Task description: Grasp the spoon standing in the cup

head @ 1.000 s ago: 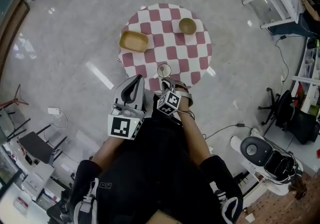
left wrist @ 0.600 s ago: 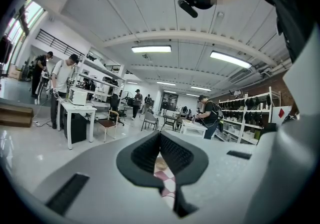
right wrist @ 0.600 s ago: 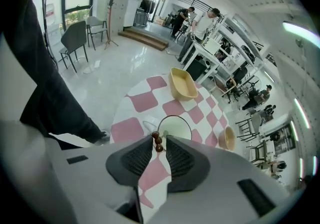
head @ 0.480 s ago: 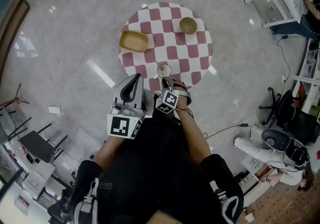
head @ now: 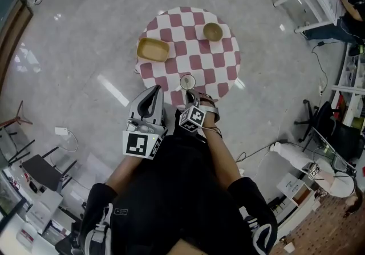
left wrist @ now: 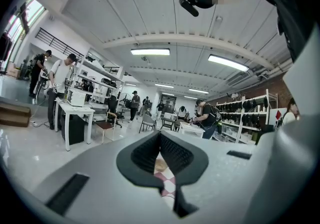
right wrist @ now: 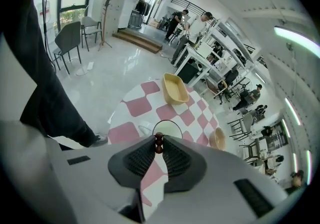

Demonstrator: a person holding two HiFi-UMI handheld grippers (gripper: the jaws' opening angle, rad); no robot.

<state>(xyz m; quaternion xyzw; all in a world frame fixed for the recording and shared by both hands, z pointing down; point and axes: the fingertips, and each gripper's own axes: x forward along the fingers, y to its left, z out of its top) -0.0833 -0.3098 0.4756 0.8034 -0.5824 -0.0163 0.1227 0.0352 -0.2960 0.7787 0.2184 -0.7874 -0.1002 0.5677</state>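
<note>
A clear cup (head: 187,81) stands near the front edge of the round table with a red-and-white checked cloth (head: 194,43). In the right gripper view the cup's (right wrist: 167,129) rim lies just past the jaw tips. The spoon's (right wrist: 159,143) dark beaded handle end rises from the cup between those tips. My right gripper (head: 190,95) hovers right over the cup, shut on the handle end. My left gripper (head: 154,91) hangs left of it off the table's edge, jaws shut on nothing, its view (left wrist: 160,135) aimed across the room.
A yellow tray (head: 152,49) lies at the table's left and a small wooden bowl (head: 213,31) at its far right. Both show in the right gripper view, the tray (right wrist: 175,88) beyond the cup, the bowl (right wrist: 217,139) to the right. Desks, chairs and people stand around.
Both grippers hold almost the same places by the cup. A white thing on the floor at the lower right has shifted.
</note>
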